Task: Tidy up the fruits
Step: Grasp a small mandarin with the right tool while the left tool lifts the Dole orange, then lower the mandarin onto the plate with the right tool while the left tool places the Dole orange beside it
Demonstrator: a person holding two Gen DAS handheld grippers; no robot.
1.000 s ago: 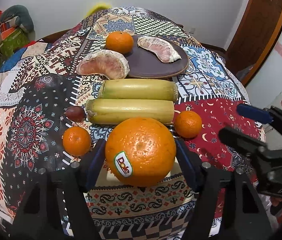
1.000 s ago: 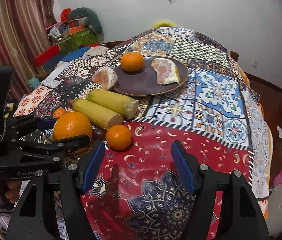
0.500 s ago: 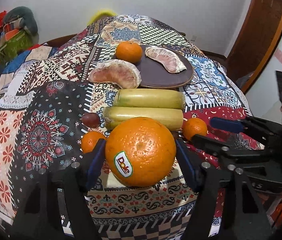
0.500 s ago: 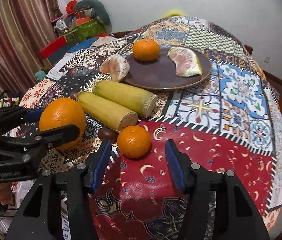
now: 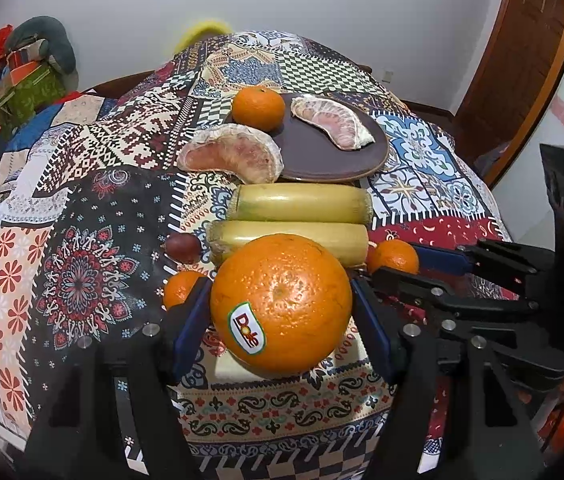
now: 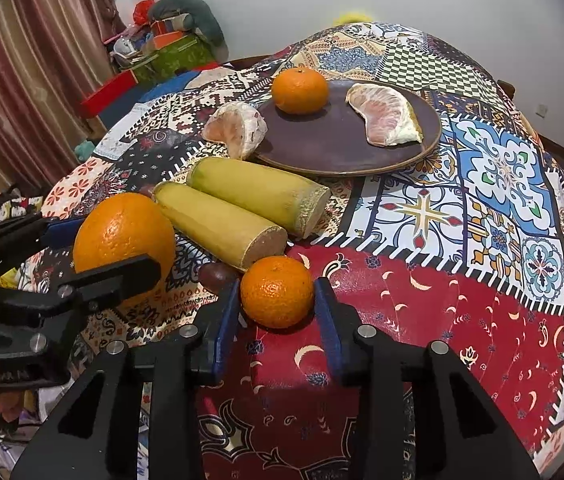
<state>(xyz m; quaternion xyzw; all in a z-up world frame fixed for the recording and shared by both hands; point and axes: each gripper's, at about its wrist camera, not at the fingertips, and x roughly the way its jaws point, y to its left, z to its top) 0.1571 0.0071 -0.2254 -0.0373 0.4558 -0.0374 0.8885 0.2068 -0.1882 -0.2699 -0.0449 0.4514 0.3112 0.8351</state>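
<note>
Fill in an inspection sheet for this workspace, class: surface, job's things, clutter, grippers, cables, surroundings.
Surface: patchwork tablecloth covering the table.
Job's things: brown plate holds a mandarin and a pomelo segment; second pomelo piece leans on its rim; two sugarcane pieces lie side by side.
Clutter: dark red fruit.
Grippers: left gripper shut on large orange; right gripper open around small mandarin.
Cables: nothing seen.
Surroundings: striped curtain, piled boxes.

Colourful patchwork-patterned tablecloth (image 6: 502, 184) over the table, striped reddish-brown curtain (image 6: 29, 80) on the left, heap of boxes and bundled cloth (image 6: 169, 44) by the white wall (image 5: 342, 20), brown wooden door (image 5: 522, 64) at right
</note>
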